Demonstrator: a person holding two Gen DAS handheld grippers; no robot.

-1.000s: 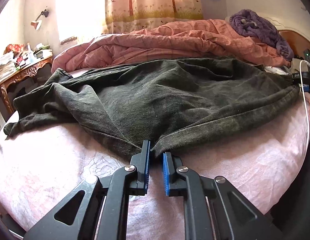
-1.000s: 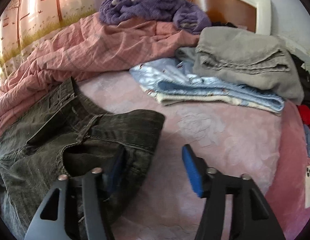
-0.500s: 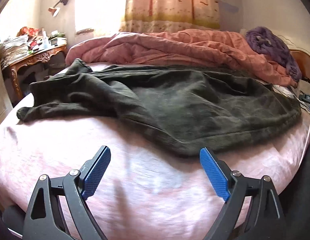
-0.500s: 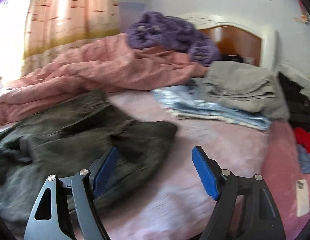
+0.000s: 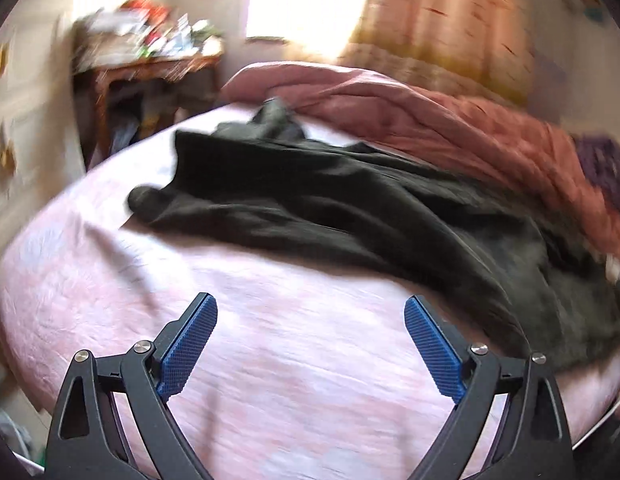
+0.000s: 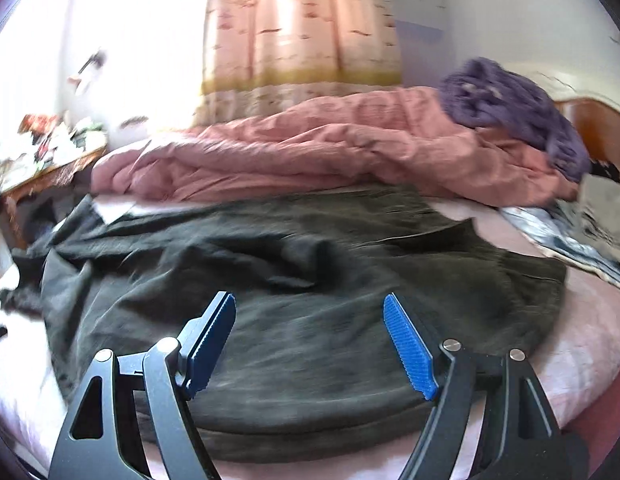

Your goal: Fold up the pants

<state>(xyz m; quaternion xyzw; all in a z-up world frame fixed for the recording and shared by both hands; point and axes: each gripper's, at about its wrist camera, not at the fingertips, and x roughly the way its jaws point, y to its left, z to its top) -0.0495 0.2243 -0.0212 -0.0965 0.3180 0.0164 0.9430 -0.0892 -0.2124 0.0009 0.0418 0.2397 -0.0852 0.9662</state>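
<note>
Both grippers now hold nothing, and that is the change that matters: a second ago the left gripper [image 5: 310, 348] was pinched on the near edge of the dark grey-green cotton pants [image 5: 390, 216] and the right gripper [image 6: 310, 344] straddled the waistband corner, while now each has let go and drawn back. Nearest the left camera, the blue ribbed fingers [image 5: 188, 346] are spread wide and opening a little further, with only the pale pink quilted bed sheet [image 5: 270, 380] showing between them. The right gripper's fingers [image 6: 408, 346] also stand well apart over the near folded edge of the pants, not pressing on the cloth. Beyond them the pants lie on the bed, doubled lengthwise, legs running to the left of the right wrist view, the surface rumpled with a few ridges. Farther back sits the bunched salmon-pink quilt [image 6: 330, 148], then the fuzzy purple blanket [image 6: 514, 108] and the patterned curtain [image 6: 302, 32]. Judging from this, the lengthwise fold is laid and released; a crosswise fold, legs toward waist, seems to remain, after smoothing.
</note>
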